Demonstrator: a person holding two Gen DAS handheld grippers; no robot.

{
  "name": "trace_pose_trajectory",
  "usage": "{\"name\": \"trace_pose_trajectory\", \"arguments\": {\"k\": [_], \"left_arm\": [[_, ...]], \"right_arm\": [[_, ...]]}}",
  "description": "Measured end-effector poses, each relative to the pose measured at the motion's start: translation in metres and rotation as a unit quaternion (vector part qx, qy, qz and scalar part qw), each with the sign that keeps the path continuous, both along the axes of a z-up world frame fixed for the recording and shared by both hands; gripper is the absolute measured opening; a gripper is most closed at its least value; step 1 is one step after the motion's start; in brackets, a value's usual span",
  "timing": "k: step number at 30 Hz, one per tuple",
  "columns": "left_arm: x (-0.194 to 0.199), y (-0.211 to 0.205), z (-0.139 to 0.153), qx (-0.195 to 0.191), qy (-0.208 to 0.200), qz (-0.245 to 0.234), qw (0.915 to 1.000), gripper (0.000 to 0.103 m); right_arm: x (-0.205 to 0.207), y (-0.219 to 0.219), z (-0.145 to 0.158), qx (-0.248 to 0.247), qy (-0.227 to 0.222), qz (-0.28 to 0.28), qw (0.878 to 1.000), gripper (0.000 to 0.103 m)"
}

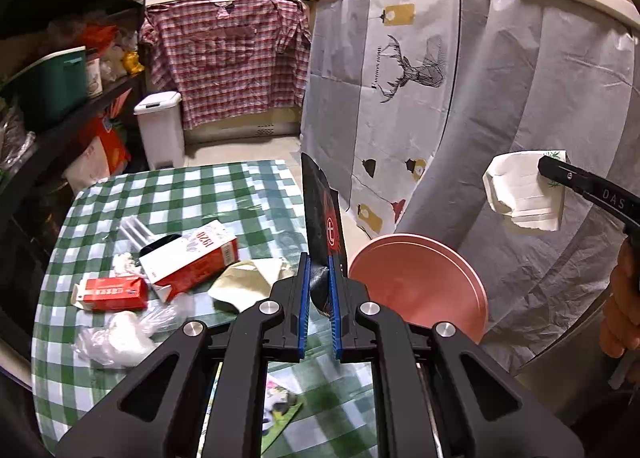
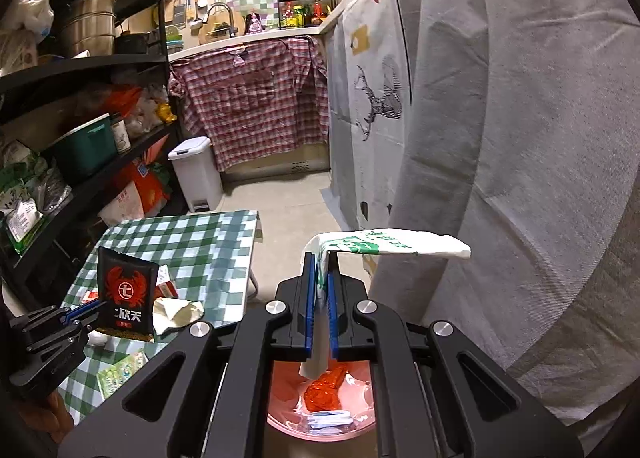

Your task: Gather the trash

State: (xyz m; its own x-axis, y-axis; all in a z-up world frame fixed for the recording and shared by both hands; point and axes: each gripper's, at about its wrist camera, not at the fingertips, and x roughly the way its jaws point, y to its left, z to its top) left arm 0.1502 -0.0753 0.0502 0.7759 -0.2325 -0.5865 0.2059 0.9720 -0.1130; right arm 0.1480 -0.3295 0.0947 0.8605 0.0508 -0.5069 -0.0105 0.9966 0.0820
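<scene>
— Where does the pink bin [image 2: 320,414] lie from your fingers?

— Almost straight below my right gripper [image 2: 320,298], which is clenched on a folded white paper wrapper [image 2: 384,244] with green print. The wrapper's long axis runs sideways, out to the right of the jaws, and one tail hangs down between them toward the bin's mouth. So the right hand is the nearer one, I judge; letting go there should drop it in.

— And the left?

— My left gripper [image 1: 319,290] is clenched on one black packet [image 1: 320,214] with a red crab mark, standing upright, long axis vertical. The bin's rim [image 1: 420,282] sits just to its right (close, but not under it).

— What's left on the checked table [image 1: 180,186]?

— Two red-and-white cartons [image 1: 192,258], one cream wrapper [image 1: 248,282], one clear bag [image 1: 120,334], some white scraps. Inside the bin: one red wrapper, one white piece.
</scene>
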Motion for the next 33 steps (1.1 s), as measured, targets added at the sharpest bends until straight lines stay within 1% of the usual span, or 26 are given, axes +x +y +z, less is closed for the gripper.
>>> {"name": "trace_pose_trajectory", "arguments": {"k": [7,12,21,33], "left_arm": [[0.003,-0.019,-0.005,-0.001,0.000,-0.011,0.9999,0.009],[0.006,-0.031,-0.012,0.000,0.005,-0.018,0.9998,0.009],[0.013,-0.053,-0.019,0.001,0.007,-0.036,0.9993,0.009],[0.026,-0.073,-0.038,0.011,0.024,-0.056,0.9981,0.009]], "right_arm": [[0.010,-0.005,-0.018,-0.002,0.026,0.002,1.000,0.007],[0.013,-0.011,-0.024,0.011,0.033,0.000,0.999,0.007],[0.022,-0.011,-0.039,0.008,0.052,0.008,0.999,0.007],[0.029,-0.009,-0.049,0.000,0.064,0.013,0.998,0.007]]}}
